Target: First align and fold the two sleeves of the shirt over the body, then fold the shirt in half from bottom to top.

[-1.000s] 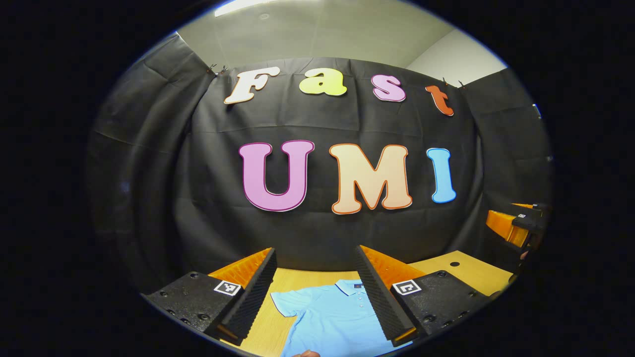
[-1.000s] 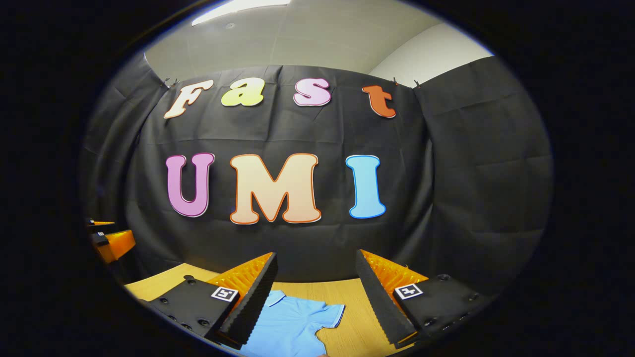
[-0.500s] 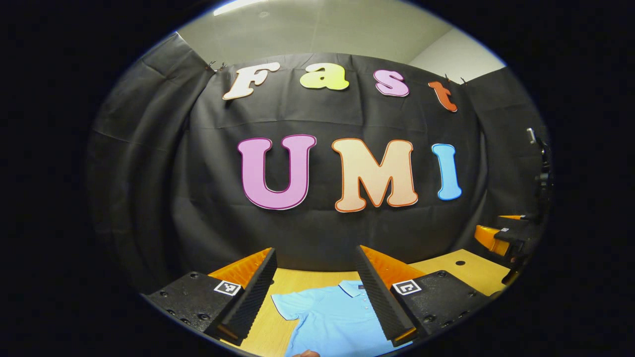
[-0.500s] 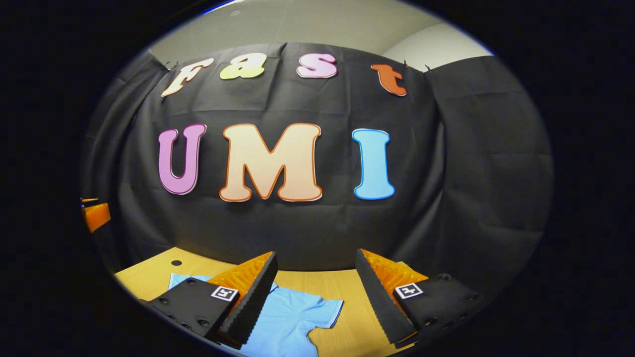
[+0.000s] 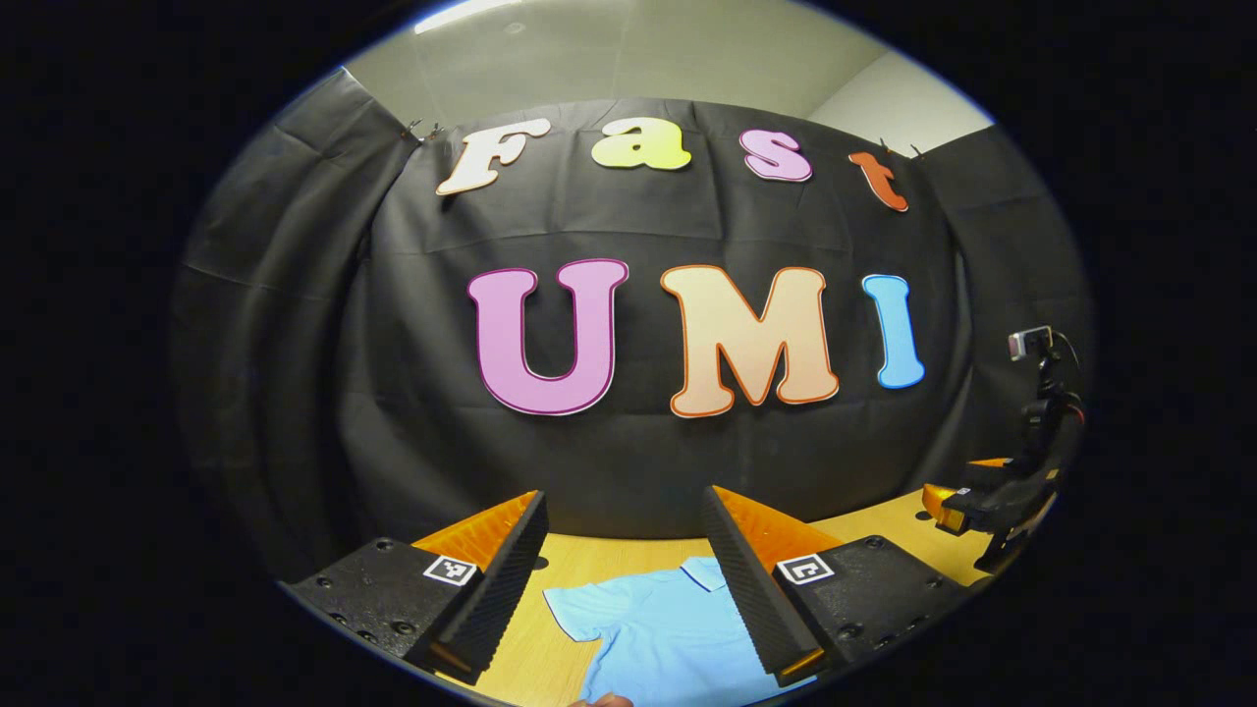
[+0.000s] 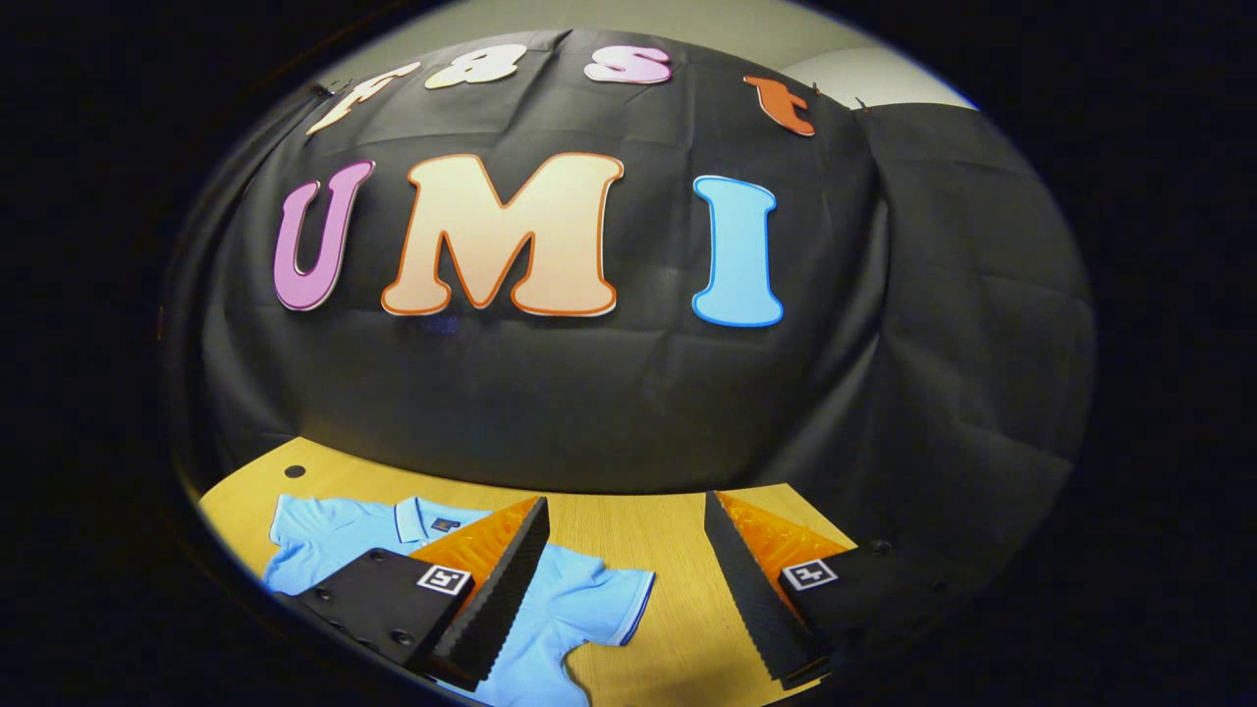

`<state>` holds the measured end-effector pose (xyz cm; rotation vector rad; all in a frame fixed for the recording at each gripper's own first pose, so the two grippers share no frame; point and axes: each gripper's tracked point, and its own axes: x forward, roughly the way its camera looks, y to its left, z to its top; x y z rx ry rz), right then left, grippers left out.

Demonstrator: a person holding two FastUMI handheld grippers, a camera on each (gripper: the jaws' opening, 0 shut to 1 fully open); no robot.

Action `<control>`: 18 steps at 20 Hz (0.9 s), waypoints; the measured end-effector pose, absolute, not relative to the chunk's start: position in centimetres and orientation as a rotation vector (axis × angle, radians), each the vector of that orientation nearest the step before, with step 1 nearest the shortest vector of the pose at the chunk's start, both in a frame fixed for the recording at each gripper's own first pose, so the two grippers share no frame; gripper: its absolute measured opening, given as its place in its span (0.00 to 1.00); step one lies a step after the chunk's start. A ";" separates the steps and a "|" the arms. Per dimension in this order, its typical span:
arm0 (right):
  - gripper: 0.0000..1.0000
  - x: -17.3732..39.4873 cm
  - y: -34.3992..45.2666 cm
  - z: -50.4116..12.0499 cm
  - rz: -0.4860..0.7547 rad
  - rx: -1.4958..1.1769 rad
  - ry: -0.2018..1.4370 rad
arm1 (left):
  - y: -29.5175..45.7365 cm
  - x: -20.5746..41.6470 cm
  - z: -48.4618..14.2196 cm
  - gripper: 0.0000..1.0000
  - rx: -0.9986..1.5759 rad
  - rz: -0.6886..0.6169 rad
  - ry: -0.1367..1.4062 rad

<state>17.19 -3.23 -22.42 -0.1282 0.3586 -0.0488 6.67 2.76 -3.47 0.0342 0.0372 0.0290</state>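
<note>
Left gripper view: your left gripper hangs with jaws wide apart, holding nothing, above one light-blue shirt lying flat on the wooden surface; collar far, one short sleeve spread left. The other gripper shows at far right.

Right gripper view: your right gripper, jaws wide, empty, above the shirt's right sleeve; both sleeves unfolded.
</note>
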 end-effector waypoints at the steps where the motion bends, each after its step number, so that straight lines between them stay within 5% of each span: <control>1: 0.99 17.7 -3.4 -23.4 -0.050 -0.132 0.378 | 2.9 6.7 -3.6 0.95 0.037 0.034 0.041; 18: 1.00 19.3 -7.1 -43.4 -0.170 -0.074 0.819 | 5.3 9.1 -6.8 0.94 0.064 0.078 0.117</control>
